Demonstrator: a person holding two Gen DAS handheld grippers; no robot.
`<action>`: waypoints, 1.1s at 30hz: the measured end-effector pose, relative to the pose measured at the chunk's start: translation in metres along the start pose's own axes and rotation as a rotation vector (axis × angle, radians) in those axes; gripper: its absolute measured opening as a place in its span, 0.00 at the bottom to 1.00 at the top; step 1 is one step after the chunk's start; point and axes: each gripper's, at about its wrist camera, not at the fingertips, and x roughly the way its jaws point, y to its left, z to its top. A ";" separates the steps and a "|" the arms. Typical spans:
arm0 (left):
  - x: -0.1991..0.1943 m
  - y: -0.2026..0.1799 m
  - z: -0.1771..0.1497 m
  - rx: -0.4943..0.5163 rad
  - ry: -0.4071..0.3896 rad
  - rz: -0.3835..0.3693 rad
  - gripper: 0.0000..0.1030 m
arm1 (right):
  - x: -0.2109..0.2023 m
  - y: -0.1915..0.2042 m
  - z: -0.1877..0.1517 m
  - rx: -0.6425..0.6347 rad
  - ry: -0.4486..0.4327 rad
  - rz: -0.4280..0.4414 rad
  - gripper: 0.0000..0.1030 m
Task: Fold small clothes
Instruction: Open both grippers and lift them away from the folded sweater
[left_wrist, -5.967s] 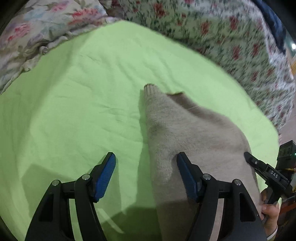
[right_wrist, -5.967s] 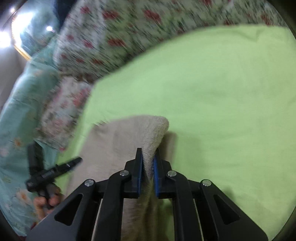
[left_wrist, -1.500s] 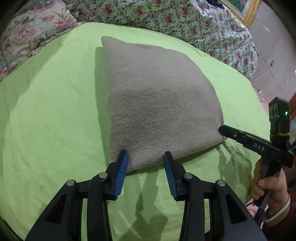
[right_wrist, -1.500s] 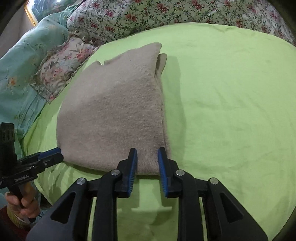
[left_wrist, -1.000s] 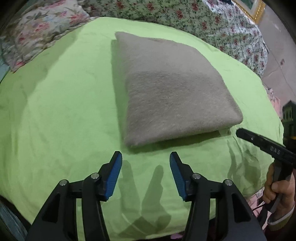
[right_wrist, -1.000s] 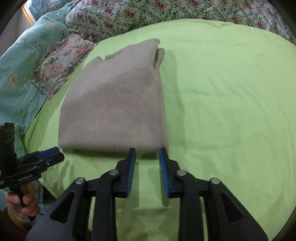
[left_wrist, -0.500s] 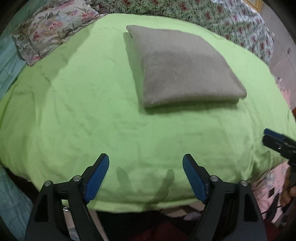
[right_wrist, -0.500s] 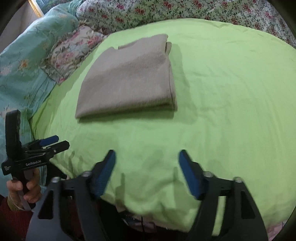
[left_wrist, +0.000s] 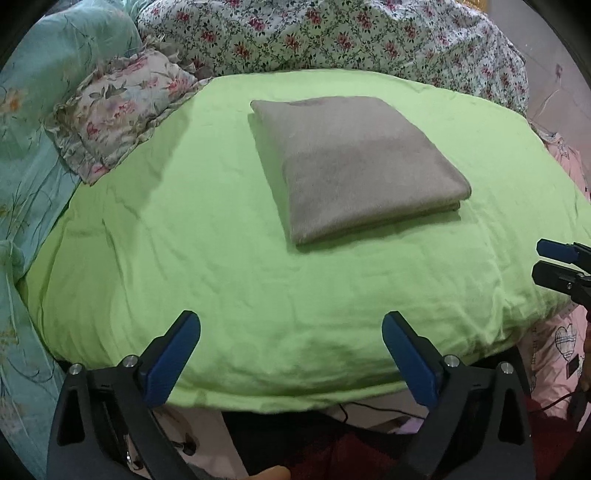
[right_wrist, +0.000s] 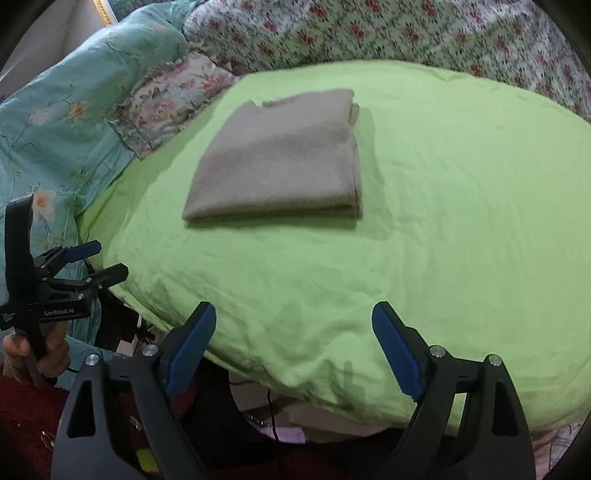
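Observation:
A beige knit garment (left_wrist: 354, 162) lies folded into a flat rectangle on the green sheet (left_wrist: 184, 236); it also shows in the right wrist view (right_wrist: 284, 158). My left gripper (left_wrist: 291, 332) is open and empty, held back over the near edge of the sheet, well short of the garment. My right gripper (right_wrist: 293, 325) is open and empty too, also back at the near edge. Each gripper shows in the other's view: the right one (left_wrist: 554, 262) at the right edge, the left one (right_wrist: 92, 260) at the left edge.
Floral bedding (left_wrist: 369, 40) is piled behind the green sheet (right_wrist: 461, 203). A floral pillow (left_wrist: 118, 107) and a teal quilt (left_wrist: 22, 155) lie to the left. Pink fabric (left_wrist: 561, 332) hangs at the right. The bed's front edge drops off just ahead of both grippers.
Both grippers let go of the folded garment's near edge, opened wide and pulled back to the front of the bed. The garment lies still.

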 end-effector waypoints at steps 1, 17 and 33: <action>0.004 0.000 0.003 0.000 -0.005 -0.002 0.96 | 0.005 0.001 0.004 0.000 -0.001 0.006 0.84; 0.051 -0.003 0.045 -0.039 0.029 -0.015 0.96 | 0.063 0.004 0.053 -0.023 0.040 0.004 0.84; 0.054 -0.006 0.076 -0.052 0.022 0.027 0.96 | 0.077 0.008 0.084 -0.066 0.063 0.025 0.85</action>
